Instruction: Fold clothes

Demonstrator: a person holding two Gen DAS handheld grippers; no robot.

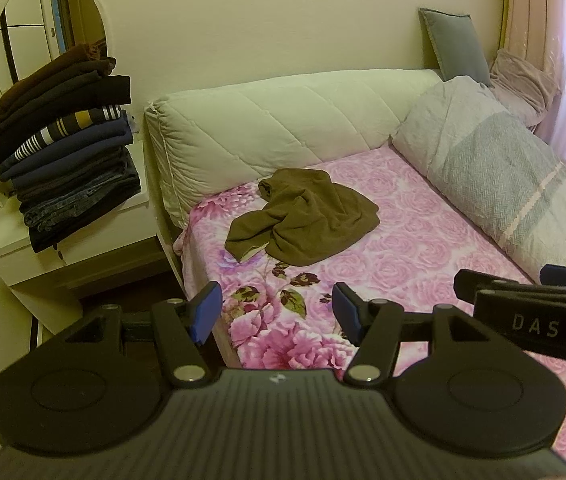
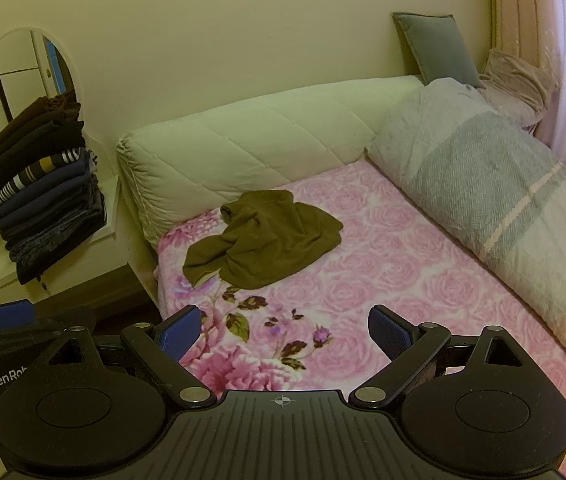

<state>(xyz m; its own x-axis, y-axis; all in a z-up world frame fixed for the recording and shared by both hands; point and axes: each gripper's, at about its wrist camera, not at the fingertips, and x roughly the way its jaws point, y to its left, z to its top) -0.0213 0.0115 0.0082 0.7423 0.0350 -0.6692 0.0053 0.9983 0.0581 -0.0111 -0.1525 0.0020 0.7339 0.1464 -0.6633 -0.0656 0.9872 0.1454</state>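
You are before the first grasp: left gripper and right gripper stand with jaws apart, empty. The crumpled brown garment lies beyond them; reach forward for its edge.

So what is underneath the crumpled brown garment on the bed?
The brown garment lies on the pink floral bedsheet, near the quilted headboard. Whether anything else sits beneath it is hidden by its folds.

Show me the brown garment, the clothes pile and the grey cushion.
brown garment (image 1: pixel 307 216), left wrist view, middle of the cloth
clothes pile (image 1: pixel 71 148), left wrist view, striped layer
grey cushion (image 2: pixel 437 46), right wrist view, its face
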